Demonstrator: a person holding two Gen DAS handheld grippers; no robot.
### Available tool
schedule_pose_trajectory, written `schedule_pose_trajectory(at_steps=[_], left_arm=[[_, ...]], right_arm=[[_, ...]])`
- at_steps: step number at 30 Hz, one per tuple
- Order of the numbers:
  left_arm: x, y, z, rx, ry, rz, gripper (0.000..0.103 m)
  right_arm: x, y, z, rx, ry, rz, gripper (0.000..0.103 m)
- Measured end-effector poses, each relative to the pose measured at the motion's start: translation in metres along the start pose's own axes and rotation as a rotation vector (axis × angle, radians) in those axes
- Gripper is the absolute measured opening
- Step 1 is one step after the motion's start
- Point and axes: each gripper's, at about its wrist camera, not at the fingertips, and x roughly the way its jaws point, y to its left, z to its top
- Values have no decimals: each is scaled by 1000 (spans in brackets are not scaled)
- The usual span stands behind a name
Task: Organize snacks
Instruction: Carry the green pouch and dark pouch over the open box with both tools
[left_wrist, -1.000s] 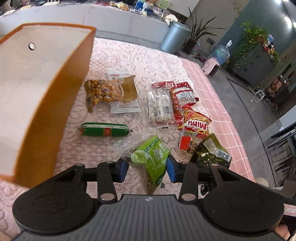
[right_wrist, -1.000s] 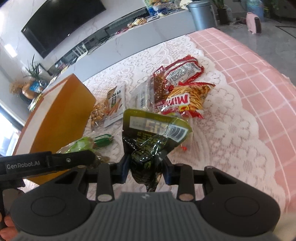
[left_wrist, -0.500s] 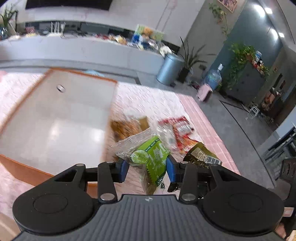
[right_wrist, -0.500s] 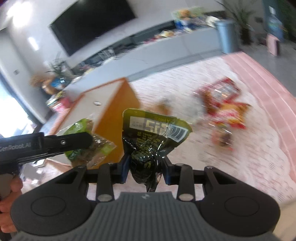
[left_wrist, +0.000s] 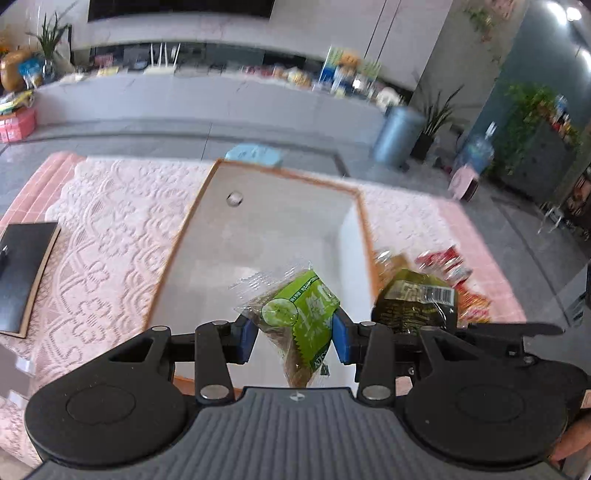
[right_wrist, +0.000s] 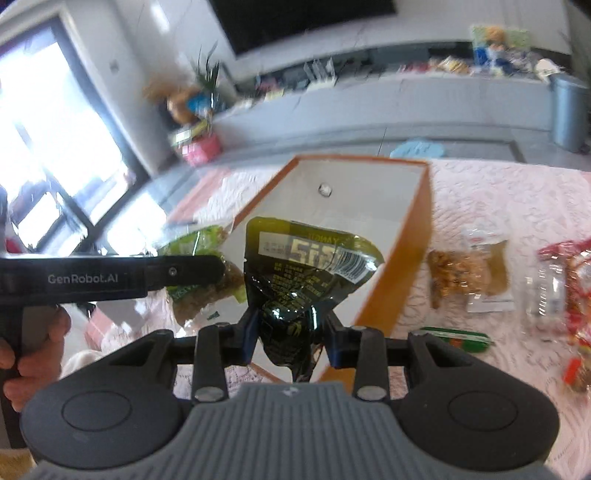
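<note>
1. The left gripper (left_wrist: 295, 338) sits at the lower middle of the left wrist view, angled downward, its blue pads pinching a green snack packet (left_wrist: 303, 314) with a clear crinkled end.
2. That packet hangs over the near part of the orange box (left_wrist: 184, 236), whose pale inside fills the middle of the frame.
3. The right gripper (right_wrist: 291, 341) sits at the lower middle of the right wrist view, also angled down, its pads pressed onto the neck of a dark olive pouch (right_wrist: 306, 266) with a barcode label.
4. The pouch stands up between the fingers, in front of the box's open top.
5. In the right wrist view a hand (right_wrist: 26, 354) at the left edge grips the handle of the left gripper, which reaches in from the left with the green packet at its tip.
6. The box interior shows only a bare white floor and a small round fitting on the far wall; no snack lies in it.
7. On the lace tablecloth (right_wrist: 498, 192), right of the box, lie a nut packet (right_wrist: 461, 275), a green sausage stick (right_wrist: 456, 338) and red packets (right_wrist: 569, 273).
8. A dark flat board (left_wrist: 22, 277) rests at the left edge of the left wrist view.
</note>
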Motion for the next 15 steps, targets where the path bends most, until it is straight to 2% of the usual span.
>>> schedule_pose_trajectory(at_steps=[5, 9, 12, 15], left_arm=[[27, 14, 5, 47, 103, 38, 47], [43, 28, 2, 89, 176, 50, 47], [52, 34, 4, 106, 201, 47, 47], [61, 36, 7, 133, 221, 76, 47]], right_arm=[[54, 11, 14, -52, 161, -34, 34], [86, 12, 24, -87, 258, -57, 34], [109, 14, 31, -117, 328, -65, 34], [123, 19, 36, -156, 379, -86, 34]])
